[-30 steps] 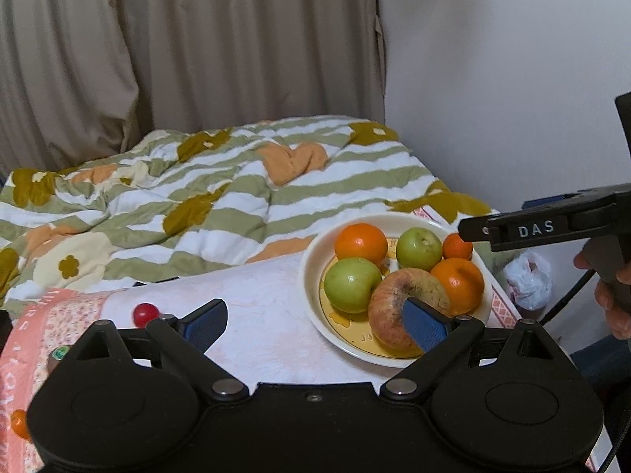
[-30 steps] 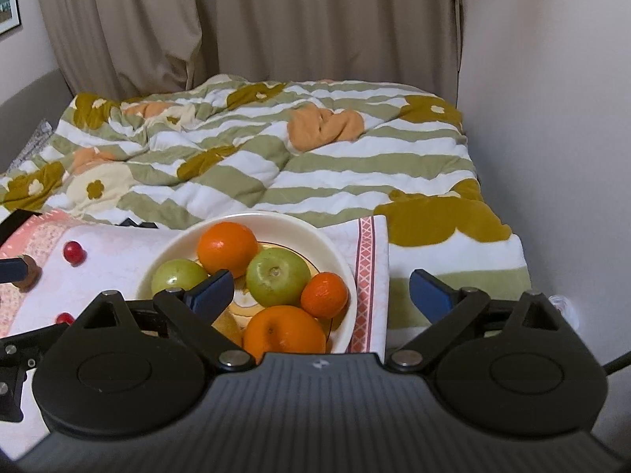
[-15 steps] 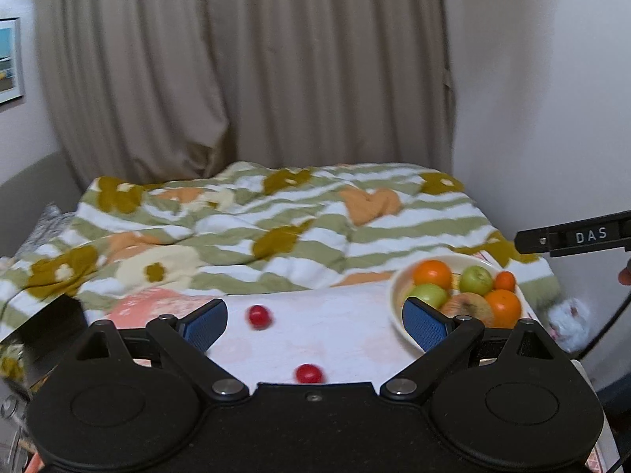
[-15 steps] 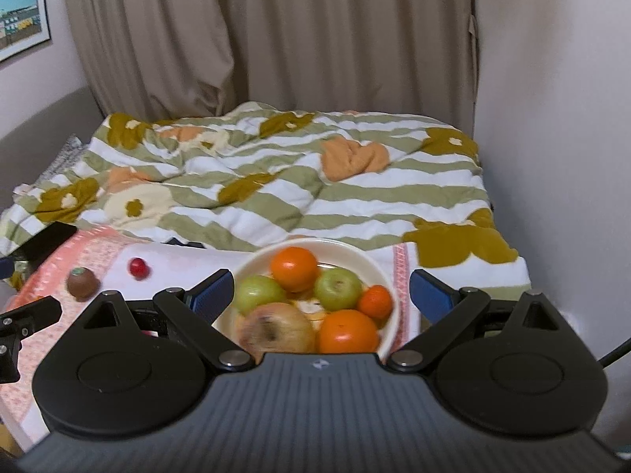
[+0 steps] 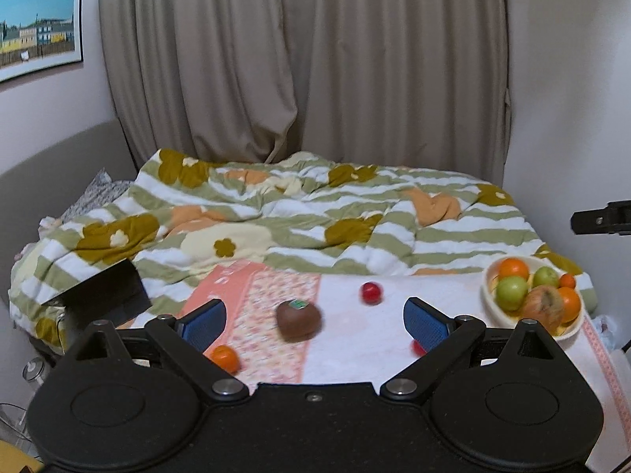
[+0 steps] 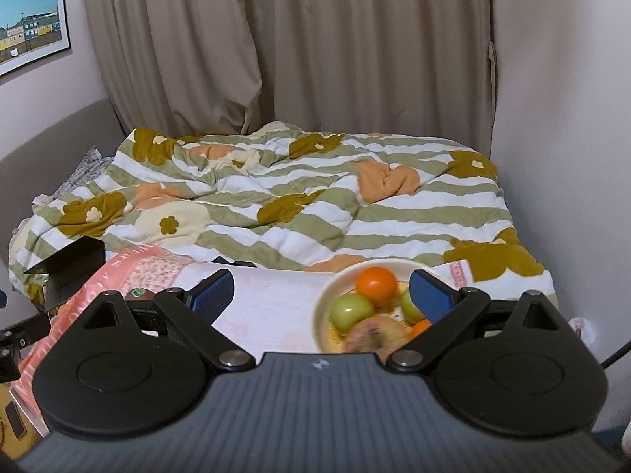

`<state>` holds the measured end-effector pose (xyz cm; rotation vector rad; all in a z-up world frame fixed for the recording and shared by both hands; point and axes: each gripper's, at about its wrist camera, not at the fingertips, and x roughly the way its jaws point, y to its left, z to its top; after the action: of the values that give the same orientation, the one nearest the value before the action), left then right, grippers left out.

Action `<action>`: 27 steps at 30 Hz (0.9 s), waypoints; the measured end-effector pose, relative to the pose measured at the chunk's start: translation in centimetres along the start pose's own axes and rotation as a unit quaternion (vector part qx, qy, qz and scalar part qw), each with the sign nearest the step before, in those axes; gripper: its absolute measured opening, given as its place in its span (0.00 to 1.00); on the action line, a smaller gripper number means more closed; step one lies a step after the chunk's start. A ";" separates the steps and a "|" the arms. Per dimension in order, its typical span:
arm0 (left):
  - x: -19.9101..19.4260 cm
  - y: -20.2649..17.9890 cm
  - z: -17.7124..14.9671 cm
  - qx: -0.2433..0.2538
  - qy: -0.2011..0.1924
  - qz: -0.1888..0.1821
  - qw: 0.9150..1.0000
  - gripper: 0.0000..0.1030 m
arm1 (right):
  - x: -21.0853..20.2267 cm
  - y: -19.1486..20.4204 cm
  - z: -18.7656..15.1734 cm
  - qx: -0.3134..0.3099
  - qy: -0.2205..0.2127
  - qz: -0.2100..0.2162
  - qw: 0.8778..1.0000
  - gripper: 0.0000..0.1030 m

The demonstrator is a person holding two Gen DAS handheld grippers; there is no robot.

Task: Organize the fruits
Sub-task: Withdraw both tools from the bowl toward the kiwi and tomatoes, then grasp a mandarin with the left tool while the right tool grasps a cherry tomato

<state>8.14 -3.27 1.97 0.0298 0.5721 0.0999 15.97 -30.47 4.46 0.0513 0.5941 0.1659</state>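
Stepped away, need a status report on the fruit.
Both hand-held grippers open, empty. Kiwi centred before left hand-held gripper; bowl before right hand-held gripper. Nothing blocking.

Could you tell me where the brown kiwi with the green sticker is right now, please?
In the left wrist view, the kiwi lies on the floral cloth, centred ahead of the open left gripper, between the small orange and the red fruit.

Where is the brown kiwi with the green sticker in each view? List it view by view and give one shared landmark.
Left wrist view: the kiwi lies centre frame on the floral cloth, between the open fingers.
Right wrist view: only its top with the sticker peeks out at lower left, behind the left finger.
Shared landmark: the fruit bowl, to the kiwi's right in both.
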 end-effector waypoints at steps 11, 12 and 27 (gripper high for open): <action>4.5 8.6 -1.2 -0.002 0.044 -0.040 0.998 0.96 | 1.6 9.0 -3.0 0.028 0.028 -0.044 0.998 1.00; 5.0 9.2 -1.4 -0.001 0.048 -0.044 0.998 0.96 | 1.9 9.6 -3.3 0.030 0.032 -0.046 0.998 1.00; 13.6 12.3 -4.6 0.012 0.117 -0.070 0.991 0.92 | 9.9 13.8 -9.2 0.016 0.090 -0.076 0.993 1.00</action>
<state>16.02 10.36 -8.52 0.0014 0.8078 -0.0410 16.97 -15.21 -7.26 0.0220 0.7789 0.0127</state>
